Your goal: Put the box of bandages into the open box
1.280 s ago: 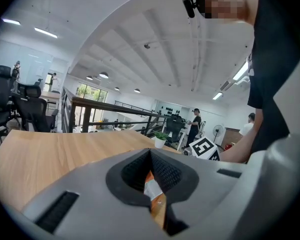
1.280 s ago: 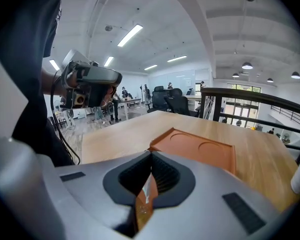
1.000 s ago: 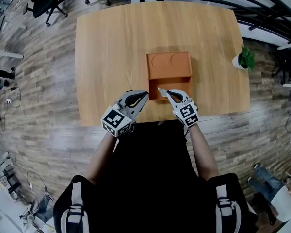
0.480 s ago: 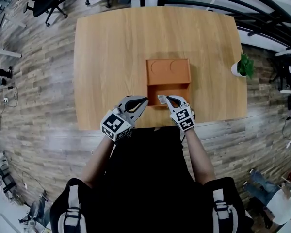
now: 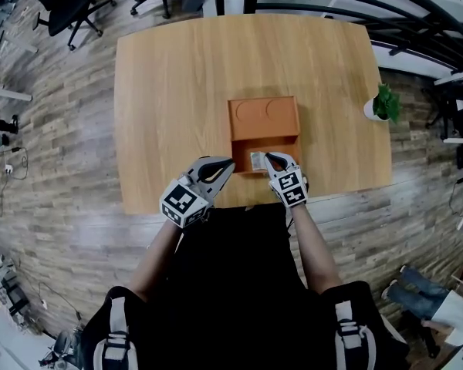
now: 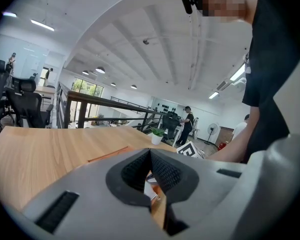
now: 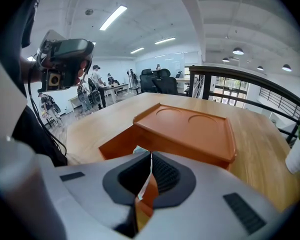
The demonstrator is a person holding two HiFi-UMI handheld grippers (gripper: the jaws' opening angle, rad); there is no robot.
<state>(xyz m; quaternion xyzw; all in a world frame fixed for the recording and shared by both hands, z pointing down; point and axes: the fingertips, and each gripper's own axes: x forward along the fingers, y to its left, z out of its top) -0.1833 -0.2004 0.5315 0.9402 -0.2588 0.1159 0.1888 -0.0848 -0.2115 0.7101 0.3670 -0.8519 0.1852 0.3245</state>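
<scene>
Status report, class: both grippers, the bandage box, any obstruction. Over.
Left gripper shut, empty, beside the open box. Right gripper shut on box of bandages, at the open compartment, not released. Nothing blocking.

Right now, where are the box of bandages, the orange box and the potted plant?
box of bandages (image 5: 256,160): head view, on its white face.
orange box (image 5: 264,116): head view, on its lid with two circles.
potted plant (image 5: 386,99): head view, on its green leaves.
</scene>
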